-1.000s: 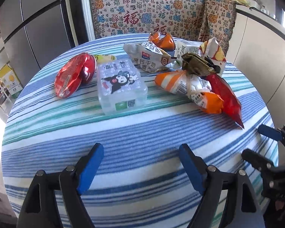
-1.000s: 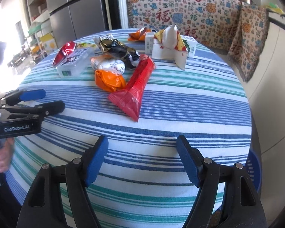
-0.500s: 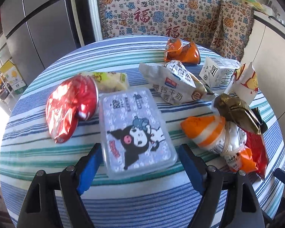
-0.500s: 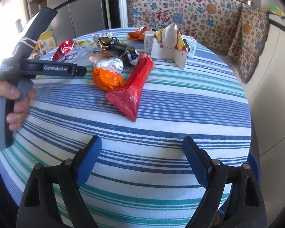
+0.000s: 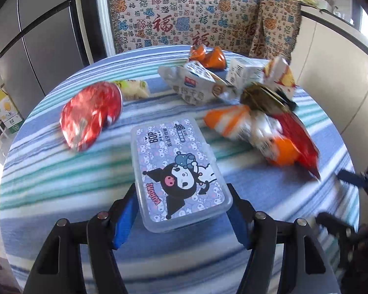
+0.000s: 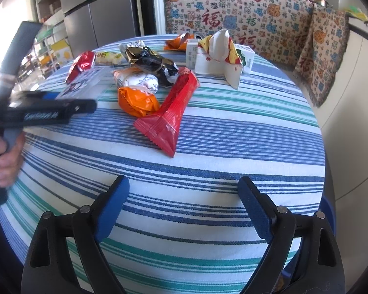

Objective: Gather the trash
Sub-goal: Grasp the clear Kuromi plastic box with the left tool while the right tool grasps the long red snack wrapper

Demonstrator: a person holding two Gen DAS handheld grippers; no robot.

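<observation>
A clear plastic box [image 5: 176, 161] with a cartoon lid has its near end between the blue pads of my left gripper [image 5: 182, 196]. The jaws are closing and the pads lie against its long sides. The box stays sharp while the table blurs. From the right wrist view the left gripper [image 6: 71, 100] holds the box [image 6: 85, 83] at the left. More trash lies behind: a red foil bag [image 5: 90, 115], an orange-and-white wrapper [image 5: 245, 127], a long red wrapper [image 6: 171, 112], a white pouch [image 5: 193, 83]. My right gripper [image 6: 184, 183] hovers over bare cloth, its jaws opening with nothing between them.
The round table [image 6: 233, 147] wears a blue, green and white striped cloth. A milk carton [image 6: 243, 58] and a gold-black wrapper [image 6: 149, 61] stand further back. A patterned throw [image 5: 184, 19] hangs behind, a grey fridge [image 5: 44, 44] stands left. A hand [image 6: 2, 159] grips the left tool.
My left gripper moved forward over the table to the cartoon box, its jaws came in around the near end, and the box shifted with it. The right gripper's jaws widened slightly.
</observation>
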